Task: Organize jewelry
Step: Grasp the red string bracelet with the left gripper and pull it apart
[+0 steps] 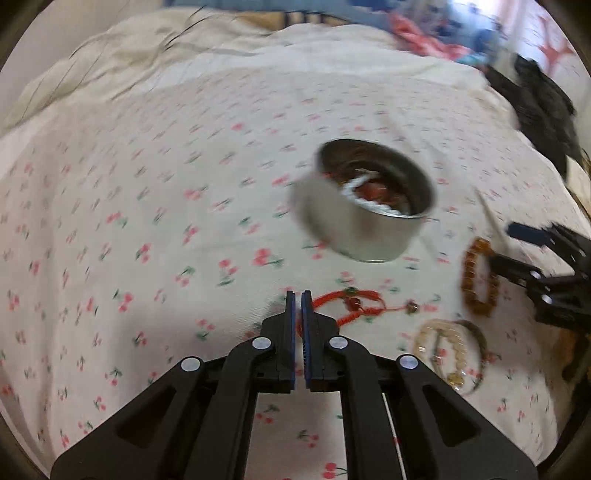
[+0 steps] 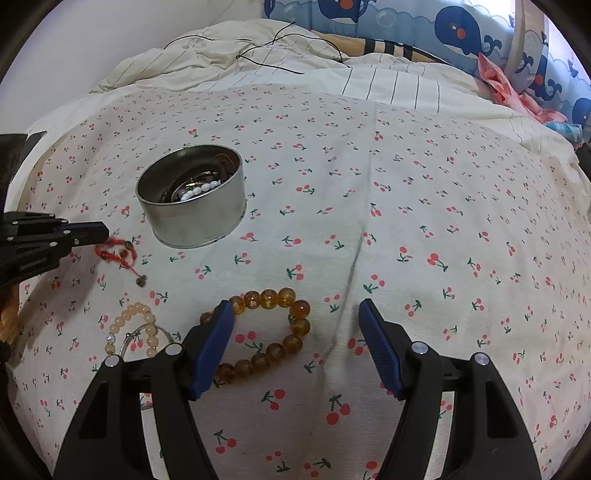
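A round metal tin (image 1: pixel 373 206) (image 2: pixel 192 197) sits on the cherry-print bedsheet and holds several pieces, including white beads. My left gripper (image 1: pixel 298 295) (image 2: pixel 101 230) is shut on the end of a red cord bracelet (image 1: pixel 351 304) (image 2: pixel 120 253). An amber bead bracelet (image 2: pixel 271 332) (image 1: pixel 480 277) lies just ahead of my right gripper (image 2: pixel 295 310), which is open and empty, its left finger over the beads. A pale bead bracelet with a thin metal bangle (image 2: pixel 138 330) (image 1: pixel 448 354) lies to the left of it.
A crumpled cream duvet (image 2: pixel 221 55) with a black cord lies at the back. A whale-print pillow (image 2: pixel 461 29) and pink cloth (image 2: pixel 506 85) sit at the back right. A dark garment (image 1: pixel 535 99) lies at the right edge.
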### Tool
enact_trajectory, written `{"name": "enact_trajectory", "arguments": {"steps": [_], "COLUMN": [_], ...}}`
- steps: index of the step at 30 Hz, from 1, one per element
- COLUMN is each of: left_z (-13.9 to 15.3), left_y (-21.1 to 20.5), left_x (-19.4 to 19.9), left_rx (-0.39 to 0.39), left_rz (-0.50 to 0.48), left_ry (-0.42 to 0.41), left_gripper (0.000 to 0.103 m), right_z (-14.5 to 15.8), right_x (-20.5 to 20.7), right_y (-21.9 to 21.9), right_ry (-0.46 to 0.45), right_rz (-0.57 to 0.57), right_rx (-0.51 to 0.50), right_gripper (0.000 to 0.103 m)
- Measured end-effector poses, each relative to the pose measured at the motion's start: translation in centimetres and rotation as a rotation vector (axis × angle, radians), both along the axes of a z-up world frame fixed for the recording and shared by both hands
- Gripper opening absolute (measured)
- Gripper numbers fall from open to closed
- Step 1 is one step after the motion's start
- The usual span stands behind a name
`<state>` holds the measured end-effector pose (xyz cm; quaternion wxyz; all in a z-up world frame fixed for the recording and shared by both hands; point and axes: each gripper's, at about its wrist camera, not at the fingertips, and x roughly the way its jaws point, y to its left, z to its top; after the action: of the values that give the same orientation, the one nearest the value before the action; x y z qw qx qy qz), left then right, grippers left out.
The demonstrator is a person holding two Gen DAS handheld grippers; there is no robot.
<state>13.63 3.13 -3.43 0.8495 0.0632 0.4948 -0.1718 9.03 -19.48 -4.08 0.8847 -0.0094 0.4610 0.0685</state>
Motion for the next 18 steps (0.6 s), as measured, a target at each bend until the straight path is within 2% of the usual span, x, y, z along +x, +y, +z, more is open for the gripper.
{"name": "enact_trajectory", "arguments": {"steps": [2, 3, 4, 6, 8, 11, 14, 16, 17, 18], "left_z": [0.1, 0.2, 0.2, 0.2, -0.5, -1.8, -2.0, -2.1, -2.2, -2.1], "left_y": [0.6, 0.7, 0.8, 1.0, 1.3, 0.8, -1.1, -1.6, -1.8, -1.7], "left_x": [0.2, 0.2, 0.2, 0.4, 0.7, 1.0, 0.3, 0.1, 0.0, 0.0], "left_rx": [-0.015, -0.011, -0.005, 0.002, -0.012, -0.014, 0.041, 0.032, 0.029, 0.027], "left_rz": [0.021, 0.035, 0.047, 0.076, 0.094, 0.082, -0.013, -0.048, -0.058, -0.060], "left_ry": [0.002, -0.007, -0.014, -0.025, 0.014, 0.084, 0.075, 0.078, 0.079, 0.076], "left_gripper": [0.023, 0.047, 0.065, 0.071, 0.079, 0.081, 0.081, 0.062, 0.057, 0.043], "right_z": [0.1, 0.1, 0.1, 0.1, 0.0, -0.6, -0.9, -1.0, -0.9, -0.8], "right_x": [0.1, 0.2, 0.2, 0.3, 0.5, 0.7, 0.6, 0.5, 0.4, 0.2], "right_y": [-0.5, -1.0, -1.5, -2.4, -3.3, -2.6, -0.6, 0.6, 1.0, 1.1], "right_ry": [0.004, 0.009, 0.014, 0.022, 0.030, 0.048, 0.035, 0.008, -0.009, -0.028], "right_rz": [-0.011, -0.022, -0.036, -0.058, -0.088, -0.075, -0.031, -0.005, 0.007, 0.011], "right_rx": [0.030, 0.057, 0.084, 0.141, 0.203, 0.178, 0.063, -0.026, -0.043, -0.041], "right_gripper": [0.068, 0.068, 0.068, 0.069, 0.069, 0.069, 0.069, 0.069, 0.069, 0.069]}}
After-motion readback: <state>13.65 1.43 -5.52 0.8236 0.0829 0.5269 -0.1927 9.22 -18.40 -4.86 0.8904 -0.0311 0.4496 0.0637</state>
